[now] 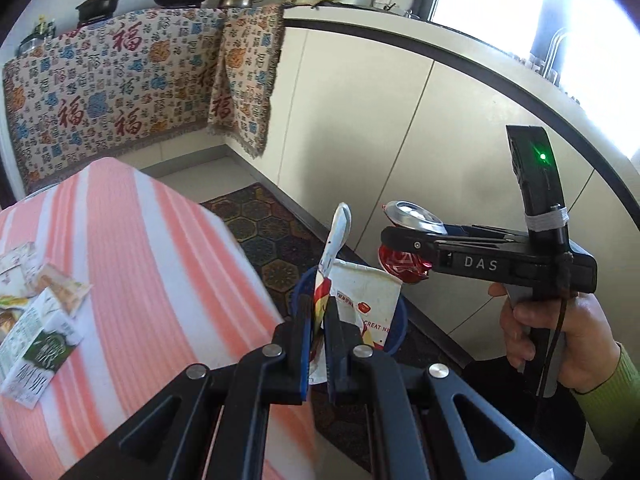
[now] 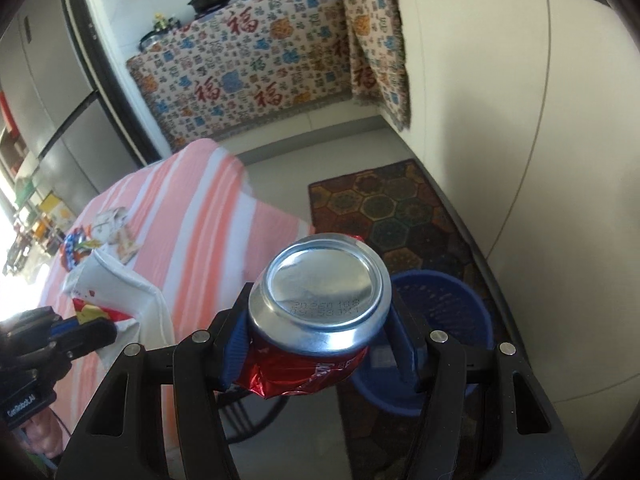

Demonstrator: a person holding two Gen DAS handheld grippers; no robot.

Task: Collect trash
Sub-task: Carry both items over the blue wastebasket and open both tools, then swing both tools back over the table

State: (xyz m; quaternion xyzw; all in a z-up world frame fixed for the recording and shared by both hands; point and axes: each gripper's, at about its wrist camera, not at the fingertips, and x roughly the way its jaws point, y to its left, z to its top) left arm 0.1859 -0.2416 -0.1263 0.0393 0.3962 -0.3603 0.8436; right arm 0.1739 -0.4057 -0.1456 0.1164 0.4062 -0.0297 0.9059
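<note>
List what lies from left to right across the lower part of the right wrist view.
Left gripper pinching the paper cup, then the crushed red can in the right gripper, then the blue basket.

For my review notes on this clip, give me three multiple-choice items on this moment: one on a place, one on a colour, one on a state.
1. Where is the bin?
A. On the table
B. On the floor by the rug
C. On the counter

2. What colour is the bin?
A. Blue
B. Green
C. White

3. What state is the can in?
A. Lying on the table
B. Inside the bin
C. Crushed, clamped in the right gripper

Answers:
1 B: the right wrist view shows it low on the floor, at the edge of the rug.
2 A: its mesh wall is blue in both views.
3 C: the pads press on its crumpled red sides, above the bin, while the left gripper is shut on a flattened paper cup.
</note>
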